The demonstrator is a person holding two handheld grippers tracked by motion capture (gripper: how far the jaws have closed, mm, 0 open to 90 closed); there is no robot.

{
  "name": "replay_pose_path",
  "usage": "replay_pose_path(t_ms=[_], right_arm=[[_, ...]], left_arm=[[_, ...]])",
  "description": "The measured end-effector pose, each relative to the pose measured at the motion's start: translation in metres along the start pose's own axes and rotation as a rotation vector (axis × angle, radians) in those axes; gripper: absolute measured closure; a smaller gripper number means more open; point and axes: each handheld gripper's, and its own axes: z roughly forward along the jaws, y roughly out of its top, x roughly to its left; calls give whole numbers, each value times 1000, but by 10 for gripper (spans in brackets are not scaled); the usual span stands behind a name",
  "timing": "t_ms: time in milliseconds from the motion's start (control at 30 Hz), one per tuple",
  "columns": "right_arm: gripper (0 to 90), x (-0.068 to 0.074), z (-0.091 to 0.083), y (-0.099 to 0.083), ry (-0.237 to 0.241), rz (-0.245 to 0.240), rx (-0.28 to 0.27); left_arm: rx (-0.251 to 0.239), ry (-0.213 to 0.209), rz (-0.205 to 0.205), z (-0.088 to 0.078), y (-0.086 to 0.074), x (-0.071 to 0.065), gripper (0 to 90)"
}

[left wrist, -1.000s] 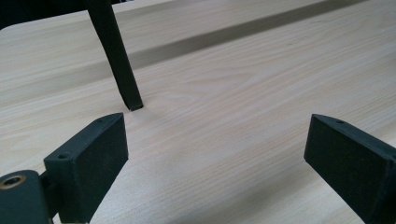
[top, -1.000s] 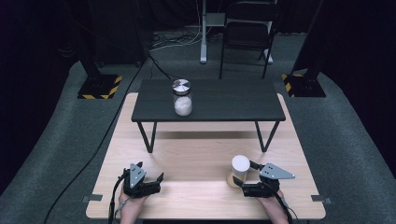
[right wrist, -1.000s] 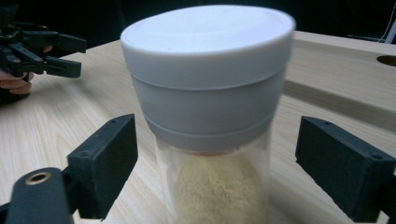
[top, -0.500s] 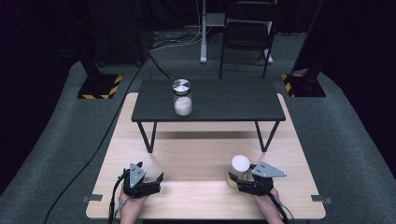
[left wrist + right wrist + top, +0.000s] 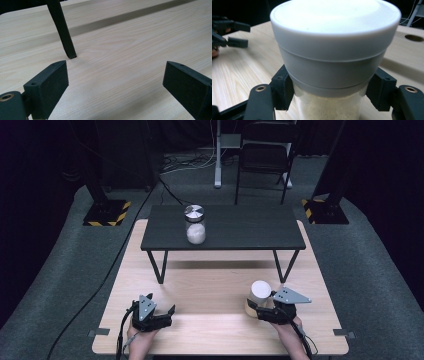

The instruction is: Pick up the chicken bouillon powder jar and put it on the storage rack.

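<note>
White-lidded jar (image 5: 334,50) of pale granules sits clamped in the right tongs (image 5: 265,309), near right; left tongs (image 5: 159,316) gape wide over the worktop (image 5: 210,285).

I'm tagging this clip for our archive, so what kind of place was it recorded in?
Probably a recording studio or lab set, not a home. Dark drapes surround a grey carpeted floor, hazard-striped stand bases sit at the corners, and a wooden table carries a small black table with a jar.
</note>
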Motion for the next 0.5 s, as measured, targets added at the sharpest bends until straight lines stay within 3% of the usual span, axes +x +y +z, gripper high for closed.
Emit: replay_pose_path(t_ms=[233,400,500], right_arm=[[318,-1,-7,32,7,-30,-18],[318,-7,-9,55,27,-11,-22],[318,-6,-10,67,23,-30,-31]], left_arm=[[0,0,1,0,0,0,59],[1,-1,0,0,0,0,59],[1,-1,0,0,0,0,59]])
